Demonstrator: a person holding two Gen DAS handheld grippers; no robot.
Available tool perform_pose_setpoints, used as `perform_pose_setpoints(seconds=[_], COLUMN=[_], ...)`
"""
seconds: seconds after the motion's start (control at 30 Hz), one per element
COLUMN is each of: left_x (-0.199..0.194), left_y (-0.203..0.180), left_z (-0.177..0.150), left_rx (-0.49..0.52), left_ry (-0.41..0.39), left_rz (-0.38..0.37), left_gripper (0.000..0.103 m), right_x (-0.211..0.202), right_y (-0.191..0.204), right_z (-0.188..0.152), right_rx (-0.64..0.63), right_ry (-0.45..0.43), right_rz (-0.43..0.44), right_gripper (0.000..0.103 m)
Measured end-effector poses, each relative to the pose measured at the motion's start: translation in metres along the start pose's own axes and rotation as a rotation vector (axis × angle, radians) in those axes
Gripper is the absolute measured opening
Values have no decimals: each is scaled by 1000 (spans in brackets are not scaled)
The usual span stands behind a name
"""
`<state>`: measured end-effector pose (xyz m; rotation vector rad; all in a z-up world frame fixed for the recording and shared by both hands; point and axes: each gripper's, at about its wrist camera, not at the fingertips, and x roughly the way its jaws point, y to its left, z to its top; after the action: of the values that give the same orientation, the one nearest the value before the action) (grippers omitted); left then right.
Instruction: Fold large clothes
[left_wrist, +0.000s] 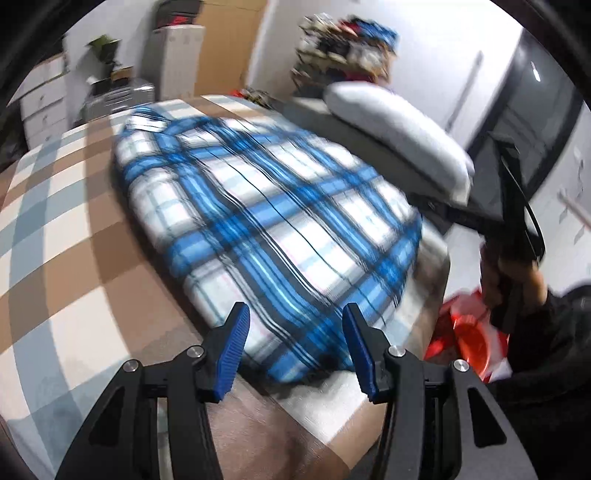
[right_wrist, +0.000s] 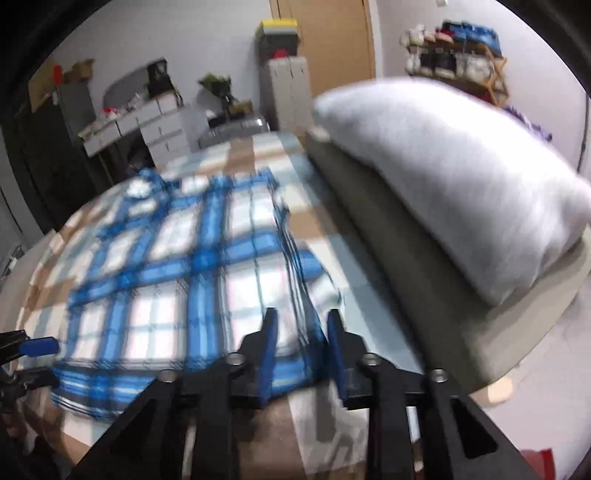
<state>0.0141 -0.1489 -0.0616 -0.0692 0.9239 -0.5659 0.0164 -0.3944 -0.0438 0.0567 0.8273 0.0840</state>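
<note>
The blue-and-white plaid shirt (left_wrist: 258, 221) lies spread on the checked bed cover (left_wrist: 55, 258), its collar at the far end and its hem at the near bed edge, with the white pillow (left_wrist: 399, 136) beside its right flank on a grey folded blanket (right_wrist: 388, 236). The left gripper (left_wrist: 293, 343) hovers just above the hem with its jaws spread wide and nothing between them. The right gripper (right_wrist: 301, 350), seen from its own camera, sits over the hem's right corner, on the pillow side, with its blue pads (right_wrist: 267, 354) apart and a little cloth showing in the gap; I cannot tell whether any fabric is caught, though it looks open rather than clamped. Both views are smeared by motion, so fine creases are unreadable. Judging by the layout, the shirt seems already narrowed (no sleeves show at the sides), and the step in hand looks like taking the hem for a lengthwise fold toward the collar. The next move calls for both grippers to pinch the two hem corners evenly, catching all layers, then lift and carry them toward the collar without dragging the shirt toward the pillow.
</note>
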Motion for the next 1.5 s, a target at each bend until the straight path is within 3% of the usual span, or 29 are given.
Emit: perform_pose_setpoints(seconds=[0.07,0.17,0.3,0.4,0.5,0.63,0.7,0.8,1.13,1.2,1.23,1.33,1.37,1.43,1.5], left_x=[-6,-3,18,33,42,40,39,36,10,-1,-7,-19,-21,-23,-21], left_y=[17,49,79,85,87,86,86,90,97,99,102,112,114,114,113], left_z=[6,15,29,39,46,48,46,41,14,5,1,-13,-16,-19,-18], left_rx=[-86,-235,-373,-416,-432,-421,-393,-379,-335,-334,-338,-390,-402,-420,-424], left_ry=[-53,-68,-30,-4,17,5,3,8,29,34,35,30,27,22,21], left_rz=[20,45,0,-44,-21,2,40,47,83,100,107,84,74,59,53], left_gripper=[46,46,46,46,46,44,29,23,22,22,22,22,22,22,22], right_x=[-3,8,50,63,81,74,70,63,30,25,10,-15,-15,-35,-40], right_y=[4,13,11,9,8,19,24,30,63,67,77,68,68,39,23], right_z=[9,24,48,51,48,34,28,20,-18,-22,-36,-49,-49,-57,-65], right_rx=[-17,-54,-6,0,26,-9,-18,-22,-11,-14,-53,-53,-53,53,117], right_ry=[-12,-1,105,147,201,201,194,190,192,200,231,220,220,180,181], right_rz=[51,109,182,203,196,206,198,196,219,234,299,349,349,293,288], right_gripper=[53,67,68,68,66,55,55,55,55,57,58,62,71,78,78])
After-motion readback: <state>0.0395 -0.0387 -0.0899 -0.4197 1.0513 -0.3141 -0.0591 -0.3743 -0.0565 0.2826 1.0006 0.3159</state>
